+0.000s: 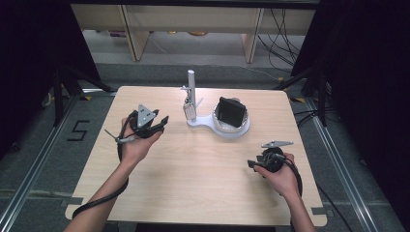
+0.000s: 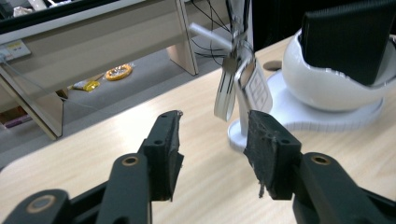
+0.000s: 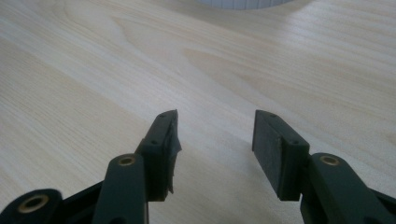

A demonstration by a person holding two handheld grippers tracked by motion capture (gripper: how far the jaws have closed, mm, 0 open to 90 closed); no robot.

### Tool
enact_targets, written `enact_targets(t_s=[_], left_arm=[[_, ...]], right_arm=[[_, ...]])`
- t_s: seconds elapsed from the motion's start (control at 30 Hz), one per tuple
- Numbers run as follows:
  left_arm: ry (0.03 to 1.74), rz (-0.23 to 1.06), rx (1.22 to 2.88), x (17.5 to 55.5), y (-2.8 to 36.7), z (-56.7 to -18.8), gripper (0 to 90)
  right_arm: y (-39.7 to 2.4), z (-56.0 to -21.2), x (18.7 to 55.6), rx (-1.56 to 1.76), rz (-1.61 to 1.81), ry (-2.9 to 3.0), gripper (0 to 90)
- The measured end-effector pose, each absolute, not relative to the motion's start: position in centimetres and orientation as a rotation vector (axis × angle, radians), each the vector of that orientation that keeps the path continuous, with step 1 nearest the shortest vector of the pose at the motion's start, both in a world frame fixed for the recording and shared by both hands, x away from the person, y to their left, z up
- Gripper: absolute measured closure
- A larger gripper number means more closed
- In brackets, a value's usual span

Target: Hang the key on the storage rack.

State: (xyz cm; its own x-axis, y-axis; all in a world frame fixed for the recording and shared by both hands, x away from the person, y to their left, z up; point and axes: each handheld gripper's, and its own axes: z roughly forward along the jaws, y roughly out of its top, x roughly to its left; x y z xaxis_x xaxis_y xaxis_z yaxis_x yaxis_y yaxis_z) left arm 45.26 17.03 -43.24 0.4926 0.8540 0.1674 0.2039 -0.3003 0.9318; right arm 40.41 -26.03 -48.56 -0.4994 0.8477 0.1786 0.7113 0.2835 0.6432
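Standing at the near side of the bench [image 1: 193, 183], I note a white stand [image 1: 212, 123] at the far centre, with an upright post [image 1: 191, 84] and a round dish holding a black wallet [image 1: 231, 112]. A bunch of keys with a tag [image 1: 188, 110] hangs from a peg on the post.

The left hand-held gripper [image 1: 162, 122] sits just left of the stand, aimed at the keys, jaws spread with nothing between them. In the left gripper view the keys [image 2: 243, 84] hang just beyond the pads [image 2: 271, 149], not touching. The right hand-held gripper [image 1: 252, 164] rests at the near right, well apart from the stand, jaws likewise spread over bare wood [image 3: 210, 135].

Judgement: the step in hand appears to be taking the keys off the peg. To do it well, bring the jaws level around the flat of the tag or key blades, close firmly, then lift up and outward along the peg rather than pulling sideways, which could tip the stand. The right gripper could steady the base.
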Motion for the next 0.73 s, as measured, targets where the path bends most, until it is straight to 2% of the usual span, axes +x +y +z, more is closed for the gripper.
enact_targets(t_s=[0.23, 0.43, 0.73], left_arm=[[0.935, 0.819, 1.768, 42.7, 18.8, -46.6, 47.5], [0.989, 0.777, 1.691, 40.3, 20.4, -49.7, 43.5], [1.032, 0.762, 1.608, 38.7, 21.2, -51.1, 36.8]], right_arm=[[-26.2, -48.5, 40.4, 1.414, 0.958, 2.351, 51.4], [-26.1, -48.4, 40.2, 1.459, 0.964, 2.313, 51.4], [-26.4, -48.4, 40.3, 1.407, 0.976, 2.317, 51.0]])
